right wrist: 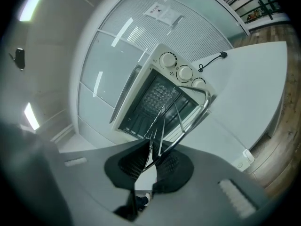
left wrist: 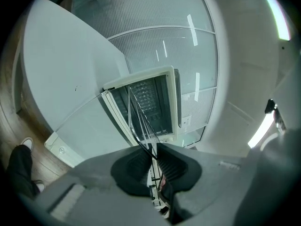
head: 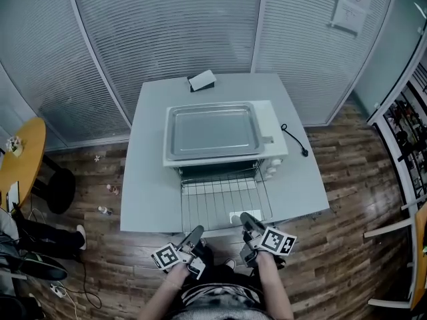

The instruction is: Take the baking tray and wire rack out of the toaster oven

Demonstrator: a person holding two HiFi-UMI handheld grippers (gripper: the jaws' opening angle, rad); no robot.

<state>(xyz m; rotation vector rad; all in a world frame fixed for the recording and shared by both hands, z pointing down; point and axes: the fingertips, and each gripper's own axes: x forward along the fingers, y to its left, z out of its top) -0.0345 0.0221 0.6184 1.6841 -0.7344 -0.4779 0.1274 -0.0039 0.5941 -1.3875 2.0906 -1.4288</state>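
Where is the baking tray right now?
Head view, centre: the baking tray lies on top of the toaster oven, behind the protruding wire rack.

The person is reaching forward with 2 bare forearms, each one carrying a grey plastic 2-jaw gripper. The left forearm [head: 162, 293] is angling inward behind the left gripper [head: 197, 231], whose black-and-white marker cube [head: 167, 256] is facing up; it is pointing about level, and its black ribbed jaws are pinching together on the front rail of the thin metal wire rack [head: 223, 205]. The right forearm [head: 272, 287] is backing the right gripper [head: 245, 217], its own marker cube [head: 277, 241] facing up, which is tilting slightly downward, its jaws likewise clamping that front rail. The 2 grippers are sitting side by side, near each other but apart
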